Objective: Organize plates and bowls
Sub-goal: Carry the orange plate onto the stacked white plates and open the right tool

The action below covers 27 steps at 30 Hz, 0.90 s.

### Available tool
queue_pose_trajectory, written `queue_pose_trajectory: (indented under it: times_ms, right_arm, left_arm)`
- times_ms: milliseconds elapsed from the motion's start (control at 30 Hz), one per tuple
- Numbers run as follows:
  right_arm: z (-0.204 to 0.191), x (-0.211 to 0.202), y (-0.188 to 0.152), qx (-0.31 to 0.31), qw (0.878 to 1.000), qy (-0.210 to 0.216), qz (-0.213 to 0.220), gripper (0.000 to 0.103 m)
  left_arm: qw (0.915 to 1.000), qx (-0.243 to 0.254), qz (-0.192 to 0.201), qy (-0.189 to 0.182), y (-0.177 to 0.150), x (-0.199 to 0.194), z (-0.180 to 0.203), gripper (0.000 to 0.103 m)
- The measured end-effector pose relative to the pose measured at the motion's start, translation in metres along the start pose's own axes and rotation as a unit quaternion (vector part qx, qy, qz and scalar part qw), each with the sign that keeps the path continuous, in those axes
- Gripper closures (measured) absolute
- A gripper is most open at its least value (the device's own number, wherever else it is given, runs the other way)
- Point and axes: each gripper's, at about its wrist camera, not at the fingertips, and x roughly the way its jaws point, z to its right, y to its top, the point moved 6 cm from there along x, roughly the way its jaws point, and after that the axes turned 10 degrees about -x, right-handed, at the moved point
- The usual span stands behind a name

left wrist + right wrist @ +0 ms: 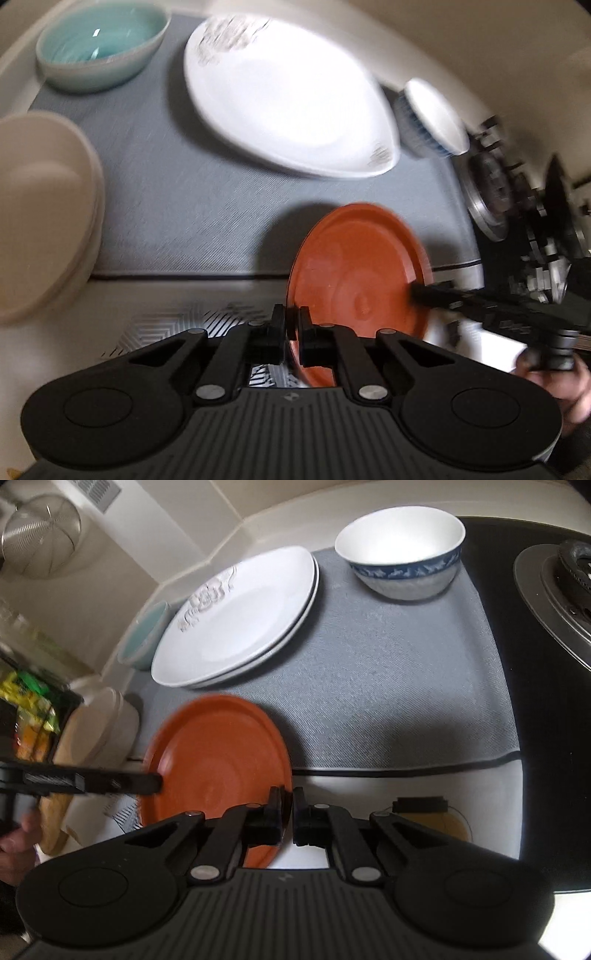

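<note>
An orange plate is held in the air over the near edge of a grey mat. My left gripper is shut on its left rim, and also shows in the right wrist view. My right gripper is shut on its right rim, and also shows in the left wrist view. On the mat lie stacked white plates, a blue-patterned white bowl and a teal bowl.
Stacked beige bowls stand at the mat's left edge. A black stove with a burner lies to the right. A metal strainer hangs at the far left, above bright packets.
</note>
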Motion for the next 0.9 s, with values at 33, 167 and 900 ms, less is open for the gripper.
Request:
queue_pose_trajectory:
  times_ms: [33, 167, 900]
  right_arm:
    - [-0.002, -0.001, 0.001, -0.003, 1.000, 0.002, 0.003, 0.098]
    - [-0.013, -0.009, 0.015, -0.036, 0.999, -0.008, 0.010, 0.099]
    - [-0.003, 0.007, 0.139, -0.020, 0.995, -0.011, 0.092, 0.099]
  left_arm:
    - [1.0000, -0.002, -0.005, 0.007, 0.000, 0.001, 0.001, 0.097]
    - [0.9996, 0.015, 0.001, 0.023, 0.004, -0.003, 0.013, 0.096]
    - [0.9975, -0.031, 0.060, 0.021, 0.128, -0.025, 0.033, 0.096]
